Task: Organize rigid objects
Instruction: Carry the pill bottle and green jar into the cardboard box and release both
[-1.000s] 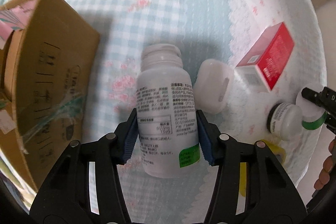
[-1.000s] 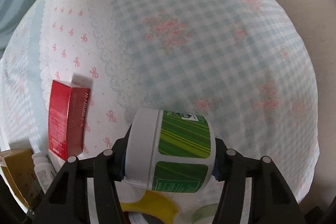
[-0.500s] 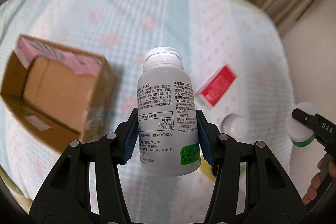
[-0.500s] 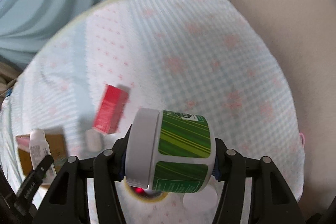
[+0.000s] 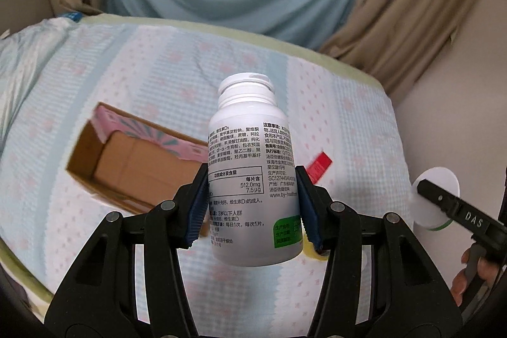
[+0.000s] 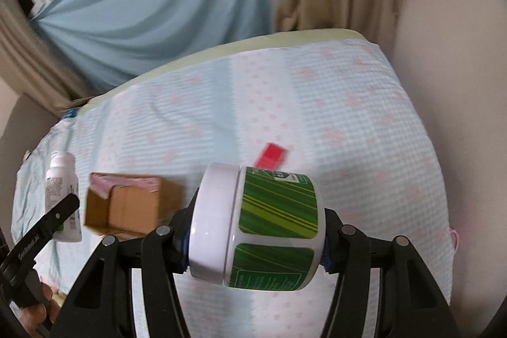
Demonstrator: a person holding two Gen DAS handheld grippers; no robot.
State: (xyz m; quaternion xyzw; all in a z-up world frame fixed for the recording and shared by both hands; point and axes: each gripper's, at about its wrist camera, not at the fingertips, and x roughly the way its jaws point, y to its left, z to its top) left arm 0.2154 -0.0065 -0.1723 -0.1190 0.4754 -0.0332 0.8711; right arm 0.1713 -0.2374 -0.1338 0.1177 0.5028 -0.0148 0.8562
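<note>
White bottle (image 5: 252, 179) and green jar (image 6: 269, 224), higher now, tight between jaws

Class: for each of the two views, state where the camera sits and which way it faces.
Left wrist: on the left hand-held gripper, facing down at the bed; holds a bottle; a hand shows.
Right wrist: on the right hand-held gripper, facing down; holds a jar.
Shared: box, red carton.

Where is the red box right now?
The red box lies on the bedspread, right of the cardboard box; in the left wrist view it peeks out right of the held white bottle.
</note>
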